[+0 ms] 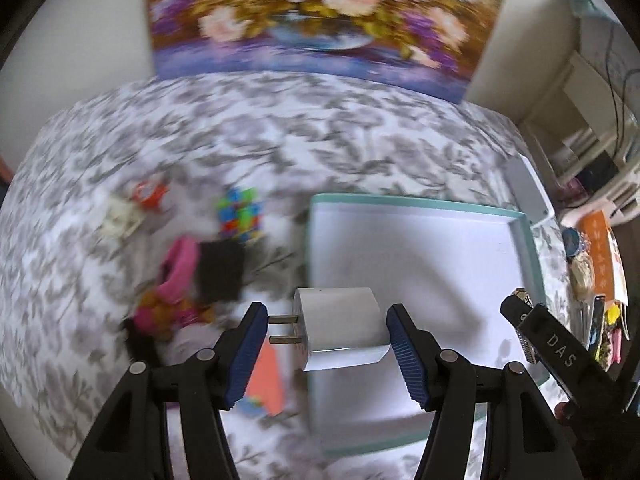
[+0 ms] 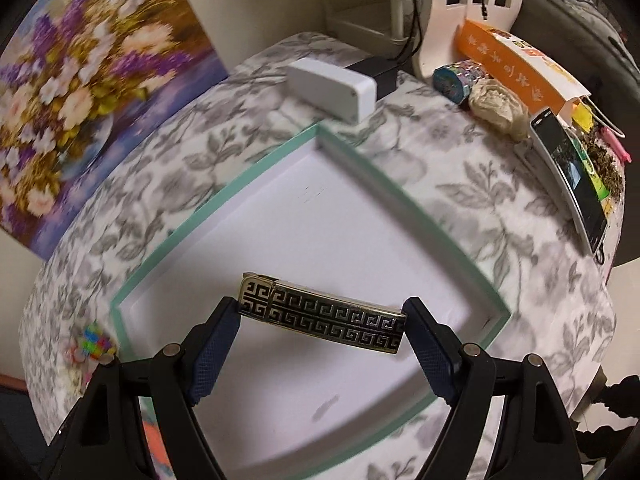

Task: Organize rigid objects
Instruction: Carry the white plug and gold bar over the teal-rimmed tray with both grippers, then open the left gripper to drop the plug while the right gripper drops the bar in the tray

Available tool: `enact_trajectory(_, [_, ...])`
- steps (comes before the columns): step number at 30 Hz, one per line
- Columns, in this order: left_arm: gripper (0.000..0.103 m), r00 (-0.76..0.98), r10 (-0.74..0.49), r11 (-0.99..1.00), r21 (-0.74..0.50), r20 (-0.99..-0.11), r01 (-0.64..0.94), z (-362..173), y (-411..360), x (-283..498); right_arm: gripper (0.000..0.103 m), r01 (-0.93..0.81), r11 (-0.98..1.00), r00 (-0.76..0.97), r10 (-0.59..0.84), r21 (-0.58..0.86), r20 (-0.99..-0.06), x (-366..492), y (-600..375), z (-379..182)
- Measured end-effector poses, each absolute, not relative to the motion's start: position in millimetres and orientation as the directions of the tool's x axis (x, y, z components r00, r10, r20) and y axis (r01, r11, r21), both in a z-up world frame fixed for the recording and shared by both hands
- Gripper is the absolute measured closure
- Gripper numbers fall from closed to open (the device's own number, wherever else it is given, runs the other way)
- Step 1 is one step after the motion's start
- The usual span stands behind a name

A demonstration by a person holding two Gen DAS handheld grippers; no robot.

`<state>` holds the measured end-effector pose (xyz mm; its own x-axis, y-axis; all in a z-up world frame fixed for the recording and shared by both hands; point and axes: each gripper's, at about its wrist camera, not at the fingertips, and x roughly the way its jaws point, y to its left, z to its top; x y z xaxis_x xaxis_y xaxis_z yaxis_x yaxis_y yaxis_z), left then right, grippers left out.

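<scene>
My left gripper (image 1: 327,316) is shut on a white wall charger (image 1: 340,328), squeezed end to end with its prongs against the left pad. It hangs over the left edge of a white tray with a teal rim (image 1: 400,200). My right gripper (image 2: 322,312) is shut on a black and gold patterned lighter (image 2: 320,312), gripped lengthwise above the tray's (image 2: 256,176) white floor. The lighter's tip (image 1: 520,298) and the right gripper's body show at the right of the left wrist view. Nothing lies in the tray.
Left of the tray on the leaf-print cloth lie a colourful cube (image 1: 240,216), a black square (image 1: 220,272), a pink toy (image 1: 176,276) and an orange card (image 1: 268,376). A white box (image 2: 332,84), phone (image 2: 568,172) and orange carton (image 2: 516,68) sit beyond. A flower painting (image 1: 312,20) leans against the wall.
</scene>
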<state>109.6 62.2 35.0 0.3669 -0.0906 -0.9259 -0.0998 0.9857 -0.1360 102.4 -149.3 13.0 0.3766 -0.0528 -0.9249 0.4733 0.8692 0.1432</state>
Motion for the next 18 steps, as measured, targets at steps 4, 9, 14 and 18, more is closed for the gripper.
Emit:
enact_trajectory(4, [0.038, 0.348, -0.096, 0.987, -0.134, -0.933, -0.088, 22, 45, 128, 0.019, 0.492, 0.861, 0.363, -0.072, 0.126, -0.929, 112, -163, 7])
enact_trajectory(9, [0.038, 0.336, -0.093, 0.988, -0.129, -0.937, -0.087, 5, 35, 146, 0.019, 0.477, 0.872, 0.366, -0.084, 0.11, -0.927, 120, -167, 5])
enact_trajectory(14, [0.038, 0.33, -0.078, 0.989, -0.115, -0.941, -0.094, -9, 32, 156, 0.019, 0.457, 0.885, 0.364, -0.091, 0.093, -0.927, 125, -166, 3])
enact_trajectory(18, [0.038, 0.33, -0.09, 0.987, -0.127, -0.94, -0.094, -14, 30, 160, 0.019, 0.443, 0.893, 0.36, -0.094, 0.081, -0.928, 127, -163, 2])
